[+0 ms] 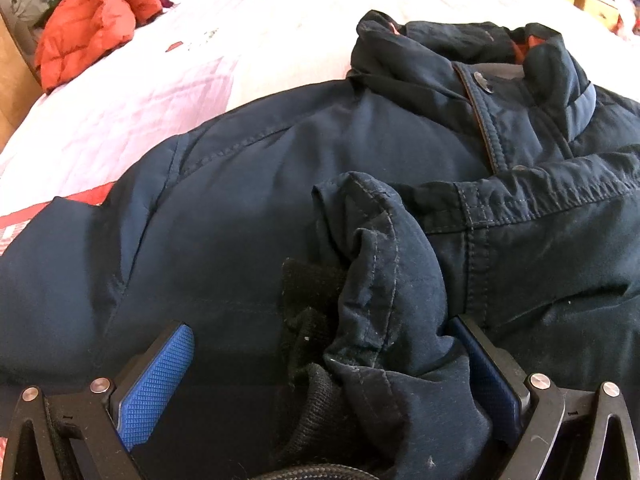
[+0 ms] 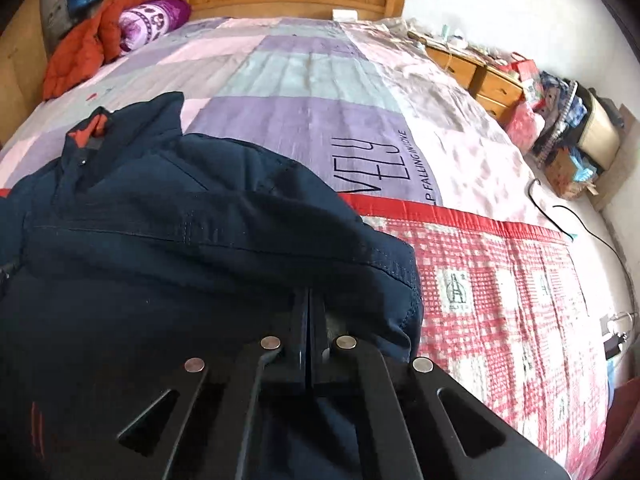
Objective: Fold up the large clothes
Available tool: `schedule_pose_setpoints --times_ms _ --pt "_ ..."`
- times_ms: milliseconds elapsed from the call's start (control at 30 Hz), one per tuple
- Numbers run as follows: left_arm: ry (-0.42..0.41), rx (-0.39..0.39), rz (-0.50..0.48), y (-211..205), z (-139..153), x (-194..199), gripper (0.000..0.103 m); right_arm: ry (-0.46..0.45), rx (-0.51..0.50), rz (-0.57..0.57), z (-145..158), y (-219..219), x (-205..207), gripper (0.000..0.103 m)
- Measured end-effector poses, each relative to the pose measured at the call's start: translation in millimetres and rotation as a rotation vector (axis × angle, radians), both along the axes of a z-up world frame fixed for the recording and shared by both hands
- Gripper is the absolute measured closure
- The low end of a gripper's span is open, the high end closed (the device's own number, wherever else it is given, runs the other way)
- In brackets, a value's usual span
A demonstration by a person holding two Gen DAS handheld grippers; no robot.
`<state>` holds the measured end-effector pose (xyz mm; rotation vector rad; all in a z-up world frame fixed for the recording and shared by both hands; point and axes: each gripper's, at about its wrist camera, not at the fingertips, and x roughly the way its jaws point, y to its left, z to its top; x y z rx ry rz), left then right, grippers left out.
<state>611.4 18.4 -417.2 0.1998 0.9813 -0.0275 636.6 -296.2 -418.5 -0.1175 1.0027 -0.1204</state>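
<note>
navy jacket (image 1: pixel 280 184) lay spread on the bed (image 2: pixel 320 80), collar toward the headboard | left tongs (image 1: pixel 324 364) were wide open, sleeve cuff (image 1: pixel 380 280) bunched between the blue pads (image 1: pixel 156 380) | right tongs (image 2: pixel 308 320) were pinched tight on the jacket's folded edge | only right view showed the dresser (image 2: pixel 480 76); orange coat (image 1: pixel 88 28) sat at the bed's head corner

jacket (image 1: pixel 280 184) on bed (image 2: pixel 320 80) – sleeve cuff (image 1: pixel 380 264) folded over its front – down coat (image 1: pixel 88 28) behind, far-left
</note>
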Motion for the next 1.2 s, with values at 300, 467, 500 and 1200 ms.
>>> schedule_pose_setpoints --times_ms 300,467,500,1200 --pt "-0.017 -0.023 -0.018 15.8 18.8 -11.8 0.0 -0.035 -0.058 0.033 -10.1 55.1 -40.3 0.025" --pt "-0.077 -0.11 -0.006 38.6 38.4 -26.1 0.0 -0.112 -0.042 0.013 14.5 95.7 -38.2 0.025" --pt "-0.085 -0.117 -0.006 42.6 41.4 -29.6 0.0 -0.128 -0.068 0.073 16.3 118.5 -34.9 0.025" --pt "-0.106 -0.16 0.493 326.7 58.7 -101.0 0.0 -0.123 -0.041 0.171 -36.2 209.8 -33.7 0.024"
